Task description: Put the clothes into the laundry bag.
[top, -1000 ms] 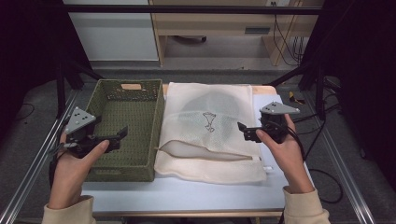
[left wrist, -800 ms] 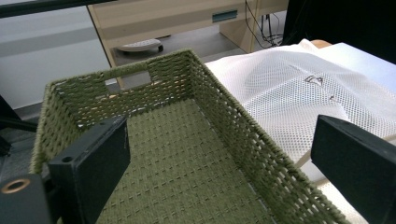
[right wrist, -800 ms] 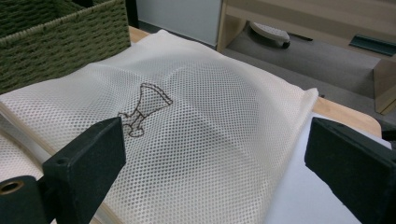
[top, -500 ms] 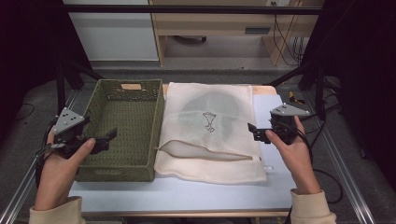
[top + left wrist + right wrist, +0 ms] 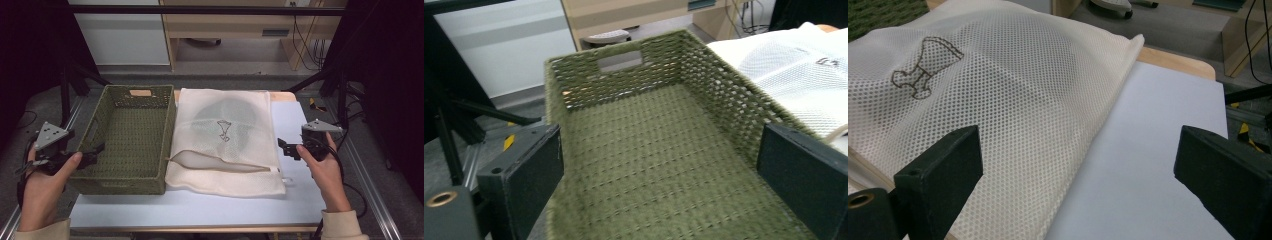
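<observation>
We are holding both tongs wide apart: left tongs (image 5: 95, 150) at the counter's (image 5: 200, 205) left edge beside the basket (image 5: 131, 175), right tongs (image 5: 283, 148) near the mesh bag (image 5: 240, 150).

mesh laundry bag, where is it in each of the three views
High view: the mesh laundry bag lies centre, right of the green basket.
Left gripper view: top right corner, beyond the basket's right wall.
Right gripper view: left and centre.
Shared landmark: the small dark emblem on the bag.
</observation>
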